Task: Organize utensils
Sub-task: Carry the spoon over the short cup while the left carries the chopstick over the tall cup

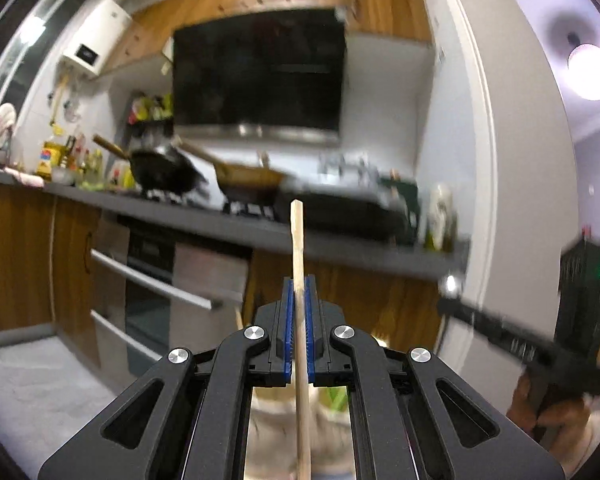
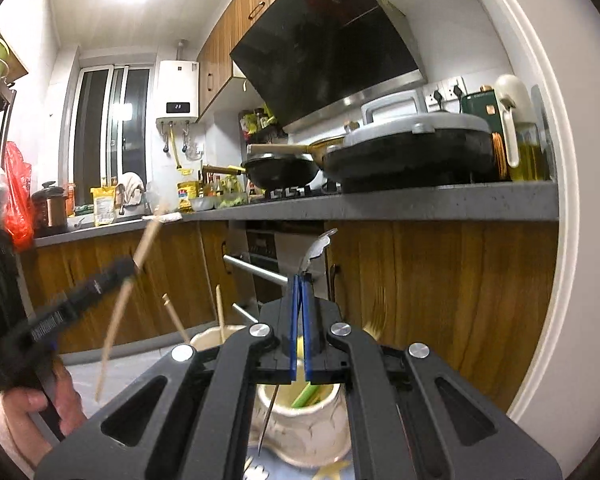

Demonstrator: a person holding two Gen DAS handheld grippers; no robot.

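Digits "23" on the water heater; left jaws tight on a chopstick, right jaws on a fork.

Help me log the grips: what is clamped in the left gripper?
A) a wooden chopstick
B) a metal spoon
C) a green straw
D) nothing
A: in the left wrist view the left gripper is shut on a pale wooden chopstick that runs between its blue pads.
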